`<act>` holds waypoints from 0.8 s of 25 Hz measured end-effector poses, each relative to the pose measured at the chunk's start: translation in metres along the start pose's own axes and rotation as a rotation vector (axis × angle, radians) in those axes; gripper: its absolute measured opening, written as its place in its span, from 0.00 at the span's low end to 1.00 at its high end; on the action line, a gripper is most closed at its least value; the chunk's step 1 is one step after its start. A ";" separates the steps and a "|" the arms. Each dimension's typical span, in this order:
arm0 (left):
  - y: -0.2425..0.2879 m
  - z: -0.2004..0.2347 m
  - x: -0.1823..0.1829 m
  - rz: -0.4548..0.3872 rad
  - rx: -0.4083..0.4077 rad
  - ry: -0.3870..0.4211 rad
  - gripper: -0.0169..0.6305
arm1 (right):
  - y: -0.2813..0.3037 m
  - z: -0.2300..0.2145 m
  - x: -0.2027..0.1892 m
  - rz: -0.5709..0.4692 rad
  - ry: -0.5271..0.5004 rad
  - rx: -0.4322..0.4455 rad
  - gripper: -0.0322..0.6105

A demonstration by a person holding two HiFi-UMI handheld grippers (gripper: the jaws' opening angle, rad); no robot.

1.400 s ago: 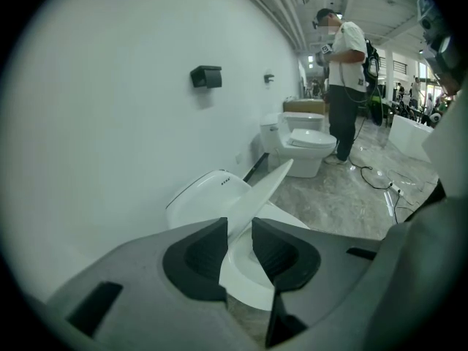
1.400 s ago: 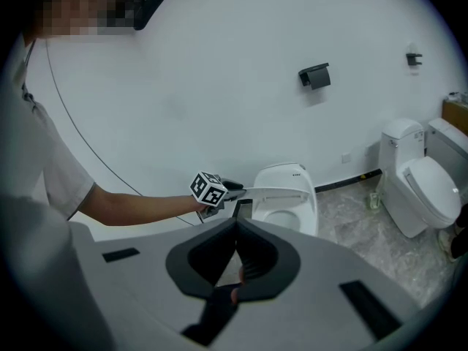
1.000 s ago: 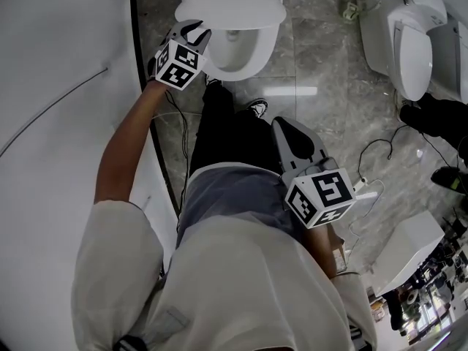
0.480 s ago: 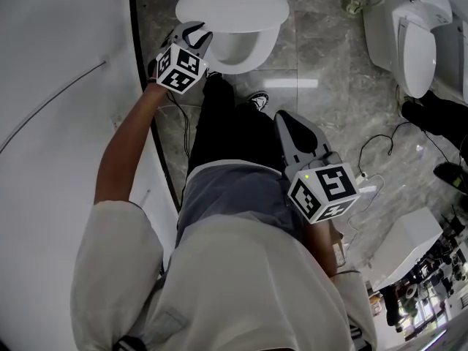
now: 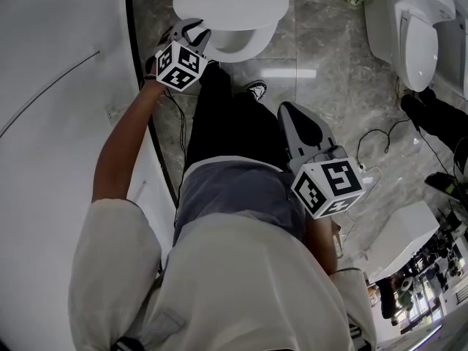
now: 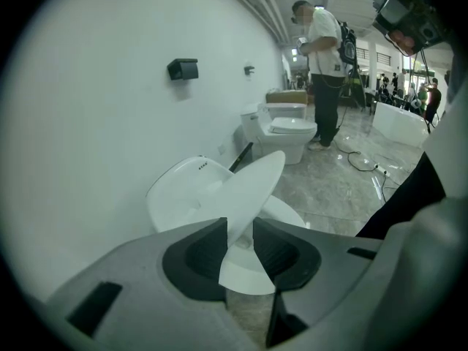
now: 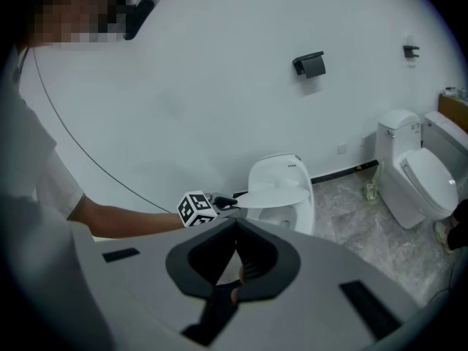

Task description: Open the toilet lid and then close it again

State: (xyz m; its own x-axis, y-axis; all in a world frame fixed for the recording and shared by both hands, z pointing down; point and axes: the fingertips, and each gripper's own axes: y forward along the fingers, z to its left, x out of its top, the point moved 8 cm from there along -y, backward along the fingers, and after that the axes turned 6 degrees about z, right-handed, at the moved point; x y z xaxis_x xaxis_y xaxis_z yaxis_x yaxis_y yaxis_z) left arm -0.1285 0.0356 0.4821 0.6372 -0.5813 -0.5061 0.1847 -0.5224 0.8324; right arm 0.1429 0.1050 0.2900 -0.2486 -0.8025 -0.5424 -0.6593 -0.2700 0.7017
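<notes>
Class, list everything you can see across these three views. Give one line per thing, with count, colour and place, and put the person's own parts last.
Toilet: one, white, against the wall straight ahead.
Lid: one, white, half-raised over that toilet's bowl.
Second toilet: one, white, further along to the right.
Paper holder: one, black, high on the white wall.
Cables: several, black, on the floor at right.
Floor: grey marble tiles.
Bystander: one, white top, standing beyond the far toilet.
Left tongs: one, grey, closed on the lid's edge.
Right tongs: one, grey, closed and empty, held by the person's legs.
Left arm: one, bare, stretched towards the toilet.
</notes>
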 end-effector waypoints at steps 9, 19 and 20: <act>0.008 -0.027 -0.023 0.023 0.005 0.018 0.18 | 0.005 0.001 -0.019 0.037 0.005 -0.010 0.07; 0.022 -0.050 -0.038 0.060 0.004 0.044 0.18 | 0.010 -0.003 -0.022 0.068 -0.004 0.003 0.07; 0.023 -0.052 -0.040 0.066 -0.001 0.046 0.18 | 0.011 -0.003 -0.021 0.071 -0.004 0.003 0.07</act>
State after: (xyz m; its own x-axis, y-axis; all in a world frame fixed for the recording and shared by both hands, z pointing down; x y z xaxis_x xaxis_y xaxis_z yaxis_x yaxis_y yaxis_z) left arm -0.1104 0.0788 0.5334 0.6818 -0.5848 -0.4395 0.1421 -0.4835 0.8637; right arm 0.1431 0.1173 0.3110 -0.2980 -0.8175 -0.4928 -0.6421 -0.2103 0.7372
